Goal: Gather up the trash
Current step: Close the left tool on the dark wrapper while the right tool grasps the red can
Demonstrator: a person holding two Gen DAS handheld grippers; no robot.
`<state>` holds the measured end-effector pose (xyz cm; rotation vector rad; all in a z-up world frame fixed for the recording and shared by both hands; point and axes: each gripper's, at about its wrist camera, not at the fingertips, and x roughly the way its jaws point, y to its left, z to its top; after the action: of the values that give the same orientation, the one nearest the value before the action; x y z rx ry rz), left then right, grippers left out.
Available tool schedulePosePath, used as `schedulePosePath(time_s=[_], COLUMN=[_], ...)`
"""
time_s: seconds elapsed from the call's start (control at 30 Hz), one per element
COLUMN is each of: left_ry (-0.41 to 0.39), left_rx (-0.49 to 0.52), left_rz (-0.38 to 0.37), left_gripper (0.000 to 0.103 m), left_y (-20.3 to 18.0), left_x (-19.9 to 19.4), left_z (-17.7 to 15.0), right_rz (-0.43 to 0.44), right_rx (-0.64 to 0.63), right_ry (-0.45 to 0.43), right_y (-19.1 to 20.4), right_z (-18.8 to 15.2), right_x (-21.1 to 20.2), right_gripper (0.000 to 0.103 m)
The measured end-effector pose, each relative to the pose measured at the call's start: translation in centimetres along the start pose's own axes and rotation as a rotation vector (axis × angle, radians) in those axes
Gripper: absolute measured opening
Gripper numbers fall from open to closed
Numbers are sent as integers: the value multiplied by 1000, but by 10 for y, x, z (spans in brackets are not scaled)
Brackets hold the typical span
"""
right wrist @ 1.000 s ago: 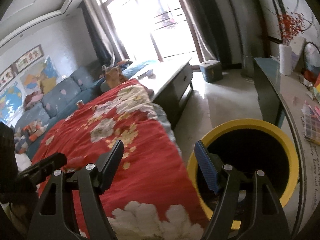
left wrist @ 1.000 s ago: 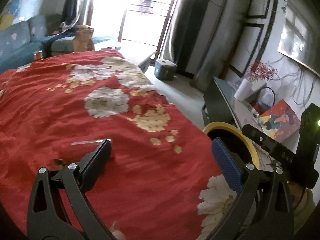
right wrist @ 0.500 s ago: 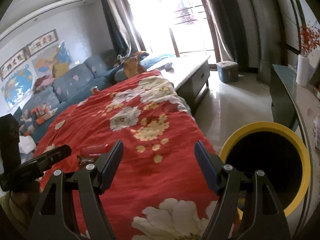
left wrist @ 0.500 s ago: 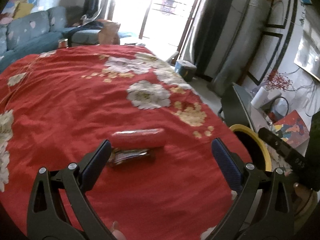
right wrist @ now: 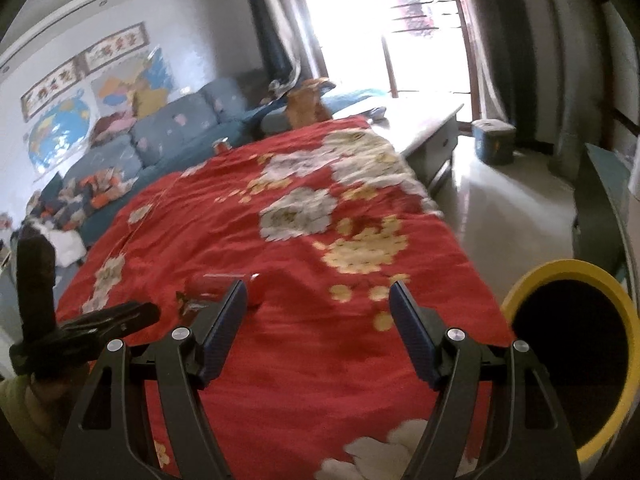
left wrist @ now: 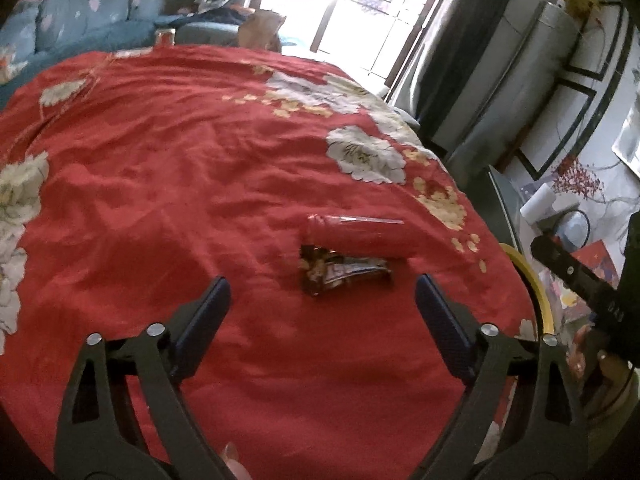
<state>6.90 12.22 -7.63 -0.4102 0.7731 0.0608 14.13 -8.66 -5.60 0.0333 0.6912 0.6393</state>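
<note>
1. The trash I am after is a crumpled brown wrapper (left wrist: 344,274) lying flat on the red floral cloth (left wrist: 160,184) that covers the desk. A red tube-shaped packet (left wrist: 356,234) with a clear crimped end lies touching it on the far side.
2. From my left hand-held gripper (left wrist: 322,308) both pieces sit just ahead, slightly right of the midline between the jaws. Their long axes run crosswise to the way the gripper points, roughly parallel to the line from one pad to the other.
3. That crosswise lie is what my next move turns on, I judge: closing as it stands would pinch the wrapper end to end, so I would roll the wrist or come down over its narrow middle.
4. The left hand-held gripper is released and holds nothing. Its jaws have just been closing a little, with only bare cloth between them.
5. My right hand-held gripper (right wrist: 316,306) is also released and empty. From it the two pieces lie ahead and to the left, partly hidden behind its left finger (right wrist: 224,328), so the left is the nearer one.
6. The yellow-rimmed bin (right wrist: 568,348) stands off the desk edge, low on the right of the right gripper, well apart from the wrapper.
</note>
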Motion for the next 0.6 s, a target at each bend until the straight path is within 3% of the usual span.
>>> schedulePosePath(time_s=[0.2,0.43,0.5,0.6], left_ry=[41,81,92,108], left_rx=[-32,-20,-15,-1], left_rz=[-65,-128,-142,-145], left_gripper=[60,53,39,26], left_y=[12,13,11,9], left_x=[18,37,40,42], left_z=[3,10,10,7], right_rz=[37,87,107,120], right_rx=[-59,-146,-171,-220], right_ry=[61,112,125,140], right_y=[14,28,31,36], right_z=[4,8,10,13], right_x=[32,61,68,77], right_gripper=[71,71,71,71])
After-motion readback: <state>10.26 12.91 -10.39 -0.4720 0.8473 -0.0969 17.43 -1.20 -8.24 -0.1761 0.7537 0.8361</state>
